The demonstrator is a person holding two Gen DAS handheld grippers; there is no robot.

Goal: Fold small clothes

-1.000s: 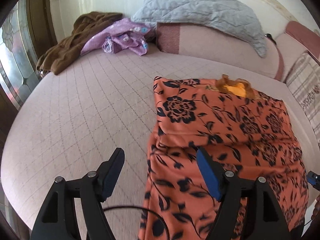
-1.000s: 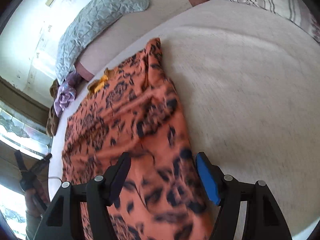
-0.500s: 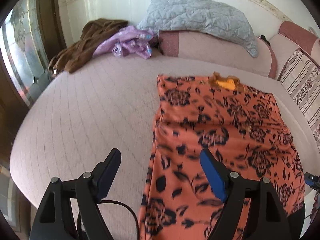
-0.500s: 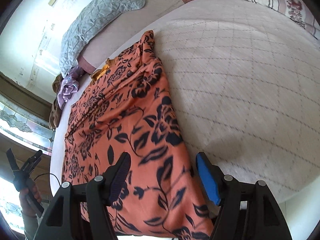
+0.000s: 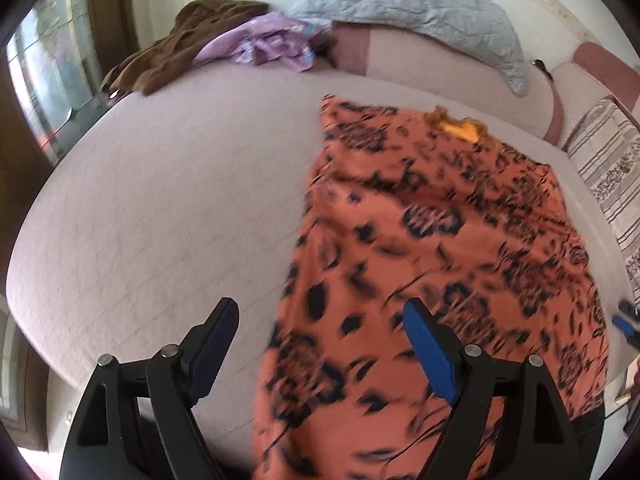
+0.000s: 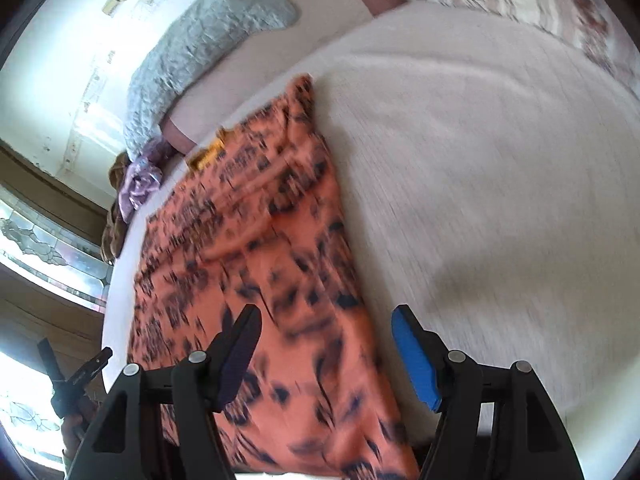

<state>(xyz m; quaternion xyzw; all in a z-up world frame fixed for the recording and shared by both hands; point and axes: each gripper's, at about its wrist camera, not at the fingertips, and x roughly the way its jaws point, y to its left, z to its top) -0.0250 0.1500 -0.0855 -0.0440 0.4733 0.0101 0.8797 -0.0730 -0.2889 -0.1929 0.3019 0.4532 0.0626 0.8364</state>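
On the left, a brown garment (image 5: 176, 46) and a lilac one (image 5: 268, 44) lie heaped at the far edge of the pink bed (image 5: 168, 208). The left gripper (image 5: 320, 316) hangs over the near edge, its fingers just having spread wider, nothing clamped. The orange flowered cloth (image 5: 440, 240) lies flat on the bed, near end drooping over. The right gripper (image 6: 326, 322) hovers above it, fingers apart, empty.

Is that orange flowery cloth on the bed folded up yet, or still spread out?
Mostly spread out. The orange cloth lies flat along the bed, its near end over the edge. One crosswise crease shows, perhaps a partial fold; blur hides more.
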